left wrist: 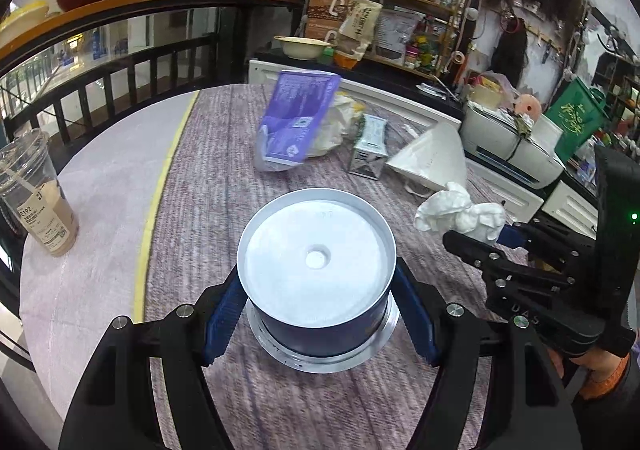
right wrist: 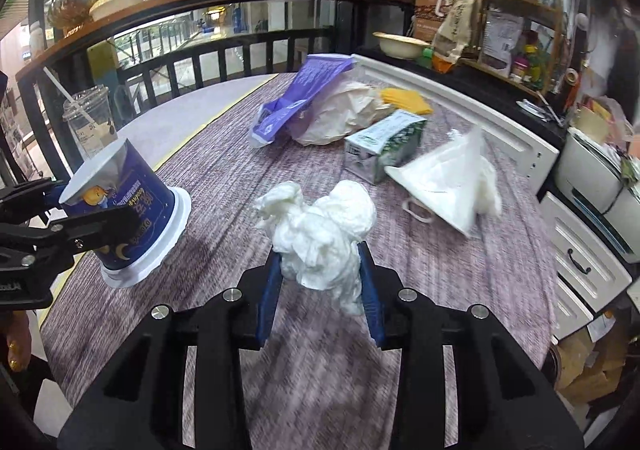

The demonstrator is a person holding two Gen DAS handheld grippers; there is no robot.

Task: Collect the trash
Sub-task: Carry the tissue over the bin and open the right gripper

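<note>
A dark blue paper tub (left wrist: 316, 262) is held upside down and tilted over the purple-grey table, with my left gripper (left wrist: 318, 290) shut on its sides. In the right wrist view the same tub (right wrist: 124, 202) is at the left, between the left gripper's black fingers (right wrist: 100, 226). A crumpled white tissue (right wrist: 320, 226) is pinched between the blue pads of my right gripper (right wrist: 320, 254), just above the table. The left wrist view shows that tissue (left wrist: 456, 210) at the right gripper's tip (left wrist: 480, 234).
Further back on the table lie a purple pouch (right wrist: 304, 90), a crumpled white bag (right wrist: 344, 114), yellow paper (right wrist: 404, 100), a green-white carton (right wrist: 384, 146) and a white paper cone (right wrist: 444, 178). A plastic drink cup (left wrist: 36, 194) stands at the left edge. White cabinets (right wrist: 580, 250) line the right.
</note>
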